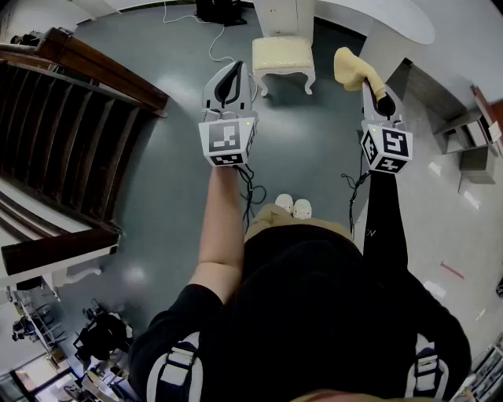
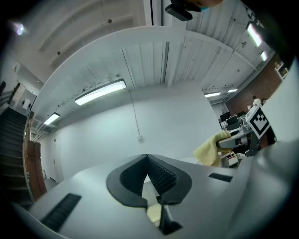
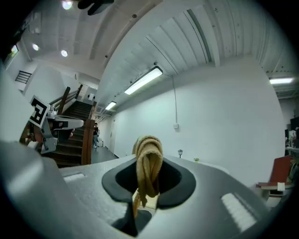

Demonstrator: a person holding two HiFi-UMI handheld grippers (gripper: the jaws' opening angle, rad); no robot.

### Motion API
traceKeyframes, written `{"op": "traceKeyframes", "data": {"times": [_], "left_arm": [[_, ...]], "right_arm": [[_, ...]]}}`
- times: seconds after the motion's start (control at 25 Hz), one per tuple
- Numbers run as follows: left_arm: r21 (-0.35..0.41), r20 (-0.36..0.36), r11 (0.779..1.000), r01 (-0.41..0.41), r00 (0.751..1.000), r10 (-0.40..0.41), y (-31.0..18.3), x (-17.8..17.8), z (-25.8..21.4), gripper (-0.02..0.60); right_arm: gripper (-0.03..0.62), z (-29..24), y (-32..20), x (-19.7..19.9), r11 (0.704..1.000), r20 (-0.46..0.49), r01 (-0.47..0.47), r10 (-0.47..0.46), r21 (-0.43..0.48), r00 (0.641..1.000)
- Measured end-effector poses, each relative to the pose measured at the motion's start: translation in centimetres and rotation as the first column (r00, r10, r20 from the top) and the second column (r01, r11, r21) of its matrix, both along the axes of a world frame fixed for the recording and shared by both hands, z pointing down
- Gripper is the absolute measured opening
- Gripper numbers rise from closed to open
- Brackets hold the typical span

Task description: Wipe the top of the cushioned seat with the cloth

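Note:
The cushioned seat (image 1: 283, 56) is a cream-topped stool on white legs, standing on the grey floor ahead of me. My right gripper (image 1: 371, 81) is held up to the right of the stool, shut on a yellow cloth (image 1: 351, 67). In the right gripper view the cloth (image 3: 148, 165) hangs folded between the jaws. My left gripper (image 1: 233, 71) is raised just left of the stool, shut, with nothing in it. The left gripper view shows those jaws meeting at the tip (image 2: 147, 158), with the cloth (image 2: 210, 149) off to the right.
A dark wooden staircase (image 1: 71, 102) runs along the left. A white counter (image 1: 385, 20) curves behind the stool. Grey shelving (image 1: 468, 145) stands at the right. A white cable (image 1: 212, 39) trails on the floor behind the stool. My shoes (image 1: 292, 206) are below.

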State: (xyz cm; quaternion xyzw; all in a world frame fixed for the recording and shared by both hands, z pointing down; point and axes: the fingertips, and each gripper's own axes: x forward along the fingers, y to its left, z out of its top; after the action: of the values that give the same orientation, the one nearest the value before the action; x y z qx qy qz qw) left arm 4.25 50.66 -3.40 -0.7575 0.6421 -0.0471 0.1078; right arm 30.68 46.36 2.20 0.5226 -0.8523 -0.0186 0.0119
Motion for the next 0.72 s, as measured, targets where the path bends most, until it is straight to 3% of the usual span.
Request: {"op": "traceKeyframes", "data": {"times": [0.72], "left_arm": [[-0.021,0.024,0.999,0.043,0.999,-0.043,-2.8,-2.0,0.6,0.008]], "right_arm": [[0.058,1.4,-3.1,-0.3,1.0,0.057,0.016,-0.014,-0.022,0.998]]}}
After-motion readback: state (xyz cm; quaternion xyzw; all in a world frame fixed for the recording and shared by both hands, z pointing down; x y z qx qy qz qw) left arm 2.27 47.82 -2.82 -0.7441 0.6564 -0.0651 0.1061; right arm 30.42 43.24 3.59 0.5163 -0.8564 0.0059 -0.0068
